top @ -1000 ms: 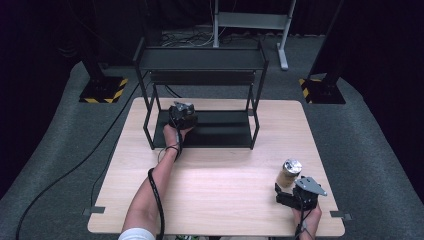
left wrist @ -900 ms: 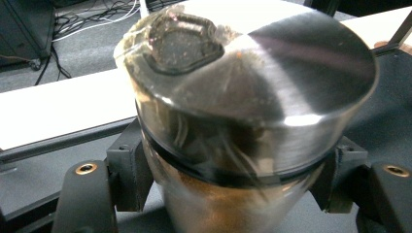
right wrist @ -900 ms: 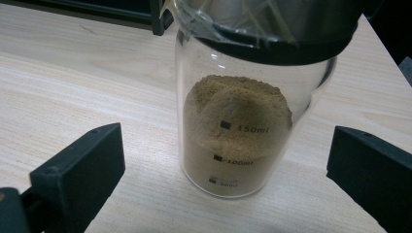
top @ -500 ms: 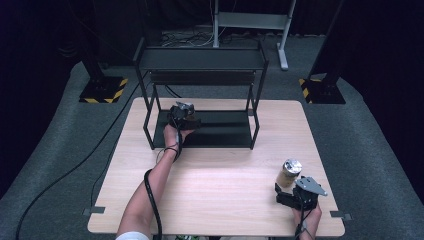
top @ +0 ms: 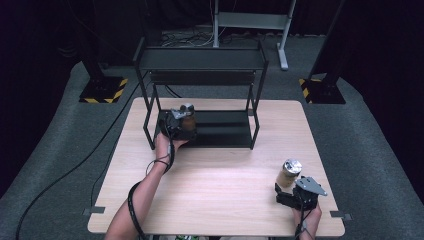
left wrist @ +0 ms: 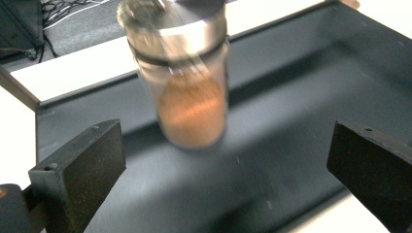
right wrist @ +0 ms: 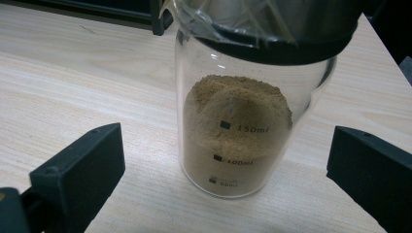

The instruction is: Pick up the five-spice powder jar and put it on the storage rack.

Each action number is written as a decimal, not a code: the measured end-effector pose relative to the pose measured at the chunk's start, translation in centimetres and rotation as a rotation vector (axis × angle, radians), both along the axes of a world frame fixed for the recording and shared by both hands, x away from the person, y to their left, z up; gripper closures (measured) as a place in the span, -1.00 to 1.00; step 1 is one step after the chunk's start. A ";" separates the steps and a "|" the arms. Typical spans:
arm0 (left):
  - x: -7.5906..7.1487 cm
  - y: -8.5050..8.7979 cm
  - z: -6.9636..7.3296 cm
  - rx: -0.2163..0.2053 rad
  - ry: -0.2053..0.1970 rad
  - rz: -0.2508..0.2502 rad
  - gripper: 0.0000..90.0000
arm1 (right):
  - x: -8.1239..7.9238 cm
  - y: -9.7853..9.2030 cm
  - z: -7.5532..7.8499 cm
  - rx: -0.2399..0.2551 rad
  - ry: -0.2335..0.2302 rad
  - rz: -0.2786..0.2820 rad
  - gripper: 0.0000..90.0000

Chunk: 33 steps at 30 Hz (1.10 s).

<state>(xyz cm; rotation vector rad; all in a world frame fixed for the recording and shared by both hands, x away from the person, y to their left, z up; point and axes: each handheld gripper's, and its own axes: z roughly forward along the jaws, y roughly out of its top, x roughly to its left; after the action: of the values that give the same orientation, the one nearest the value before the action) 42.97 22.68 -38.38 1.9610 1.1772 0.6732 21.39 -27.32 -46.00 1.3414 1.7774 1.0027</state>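
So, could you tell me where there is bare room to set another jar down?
The tabletop is bare between the rack and the near edge, left of the table jar. The rack's lower shelf is free to the right of the shelf jar; the left gripper crowds that end.

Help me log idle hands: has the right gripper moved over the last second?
No. In the high view the right gripper sits by the same table corner, jaws open around the jar, as before.
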 end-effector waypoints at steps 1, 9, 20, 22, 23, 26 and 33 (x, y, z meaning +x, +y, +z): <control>-0.5 0.1 -0.1 -0.002 0.004 -0.002 -1.00 | 0.0 0.0 0.0 0.000 0.001 0.000 -1.00; -4.0 0.8 -0.8 0.029 0.048 -0.064 -1.00 | 0.0 0.0 0.0 -0.002 0.001 0.000 -1.00; -8.6 1.9 -2.3 0.047 0.074 -0.083 -1.00 | 0.0 0.1 0.0 -0.003 0.002 -0.001 -1.00; -9.3 2.1 -2.6 0.048 0.085 -0.087 -1.00 | 0.1 0.1 0.0 -0.005 0.003 -0.001 -1.00; -9.6 2.1 -2.7 0.053 0.090 -0.091 -1.00 | 0.1 0.1 0.0 -0.006 0.004 -0.001 -1.00; -10.7 2.3 -3.2 0.049 0.091 -0.086 -1.00 | 0.1 0.1 0.1 -0.008 0.007 0.001 -1.00; -12.8 1.9 -3.7 0.066 0.087 -0.088 -1.00 | 0.1 0.1 0.1 -0.007 0.008 -0.001 -1.00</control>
<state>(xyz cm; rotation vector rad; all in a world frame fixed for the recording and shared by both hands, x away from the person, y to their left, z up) 30.17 24.53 -42.08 2.1028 1.1260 0.5927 21.54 -27.19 -45.91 1.3431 1.7844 0.9915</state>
